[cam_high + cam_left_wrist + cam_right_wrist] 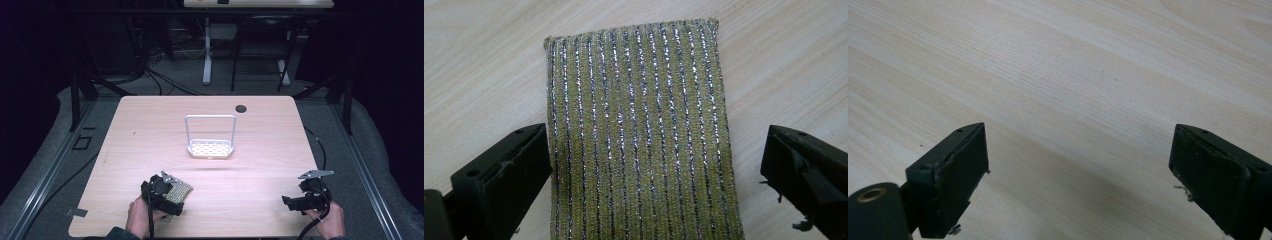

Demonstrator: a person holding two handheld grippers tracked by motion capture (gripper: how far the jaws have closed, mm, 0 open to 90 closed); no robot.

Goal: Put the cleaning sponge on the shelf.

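Left claw (172,192): we see it at about 7 o'clock on the tabletop (260,145), held in the person's left hand (142,215); in the left gripper view its jaws stand wide apart, clamped on nothing.
Scouring pad (639,135): a green-gold ribbed pad with silver threads, lying flat on the tabletop between the left claw's two jaws. Its long sides run up toward 12 o'clock in the left gripper view. The 9 o'clock jaw sits right at the pad's edge, though we cannot tell if it touches; the 3 o'clock jaw stands clear of the other edge. In the high view the pad (179,190) pokes out from under the claw toward 1 o'clock.
Rack (210,136): a small white holder with a tall wire loop, near the tabletop's middle, well apart from both claws.
Right claw (287,202): at about 5 o'clock, in the person's right hand (327,220); jaws spread apart over bare wood, well away from the pad.
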